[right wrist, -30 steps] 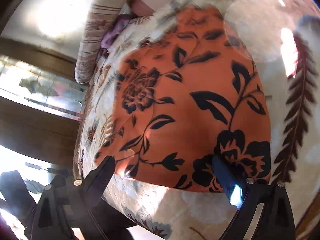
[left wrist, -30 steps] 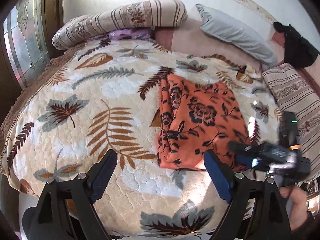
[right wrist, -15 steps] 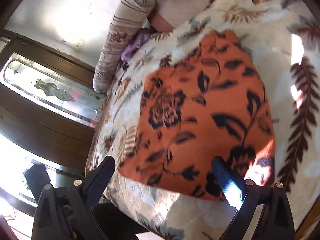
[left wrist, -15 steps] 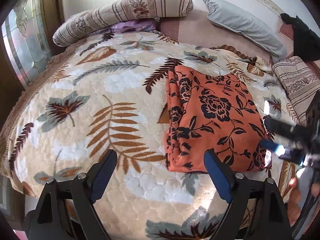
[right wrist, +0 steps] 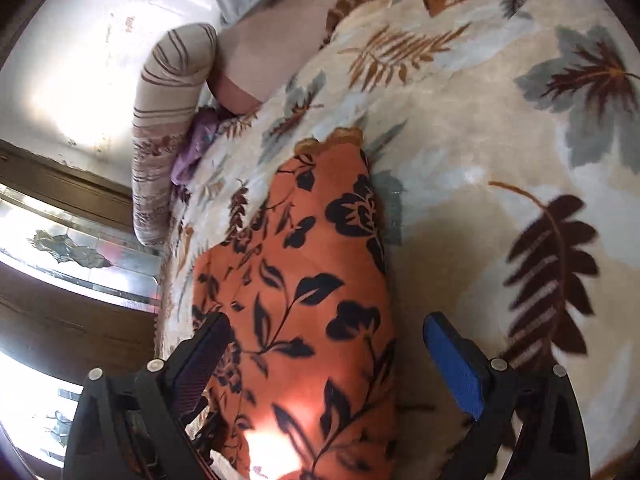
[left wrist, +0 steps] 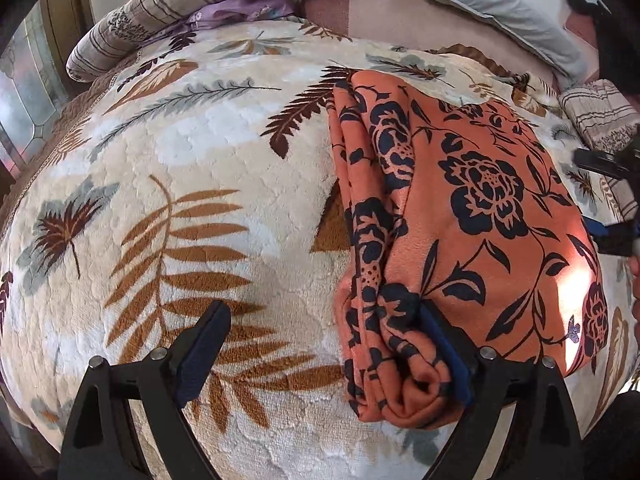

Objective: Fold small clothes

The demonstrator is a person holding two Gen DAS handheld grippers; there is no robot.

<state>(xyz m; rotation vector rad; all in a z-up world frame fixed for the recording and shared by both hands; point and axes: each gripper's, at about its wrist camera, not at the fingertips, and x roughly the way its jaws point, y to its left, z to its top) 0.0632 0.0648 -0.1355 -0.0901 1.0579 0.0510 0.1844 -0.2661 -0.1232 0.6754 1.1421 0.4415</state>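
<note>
An orange garment with dark flowers (left wrist: 480,208) lies folded on the leaf-patterned bed cover (left wrist: 200,160). My left gripper (left wrist: 324,320) is low over the garment's near left corner. Its jaws are opening and the rolled left edge lies between them. The right finger (left wrist: 444,344) sits against the fabric and the left finger (left wrist: 200,344) is over the cover. In the right wrist view the garment (right wrist: 312,280) runs between the fingers of my right gripper (right wrist: 326,328), which is open over its right edge. The right gripper (left wrist: 608,200) also shows at the edge of the left wrist view.
A striped bolster (left wrist: 240,8), a purple cloth (left wrist: 244,12) and a grey pillow (left wrist: 500,4) line the head of the bed. A dark garment (left wrist: 612,40) and a striped folded blanket (left wrist: 600,120) lie at the right. A patterned glass panel (left wrist: 28,92) stands left.
My left gripper has sunk and closed in on the garment's near left corner, and its right finger now touches the fabric. My right gripper has slid across to the garment's right edge.
</note>
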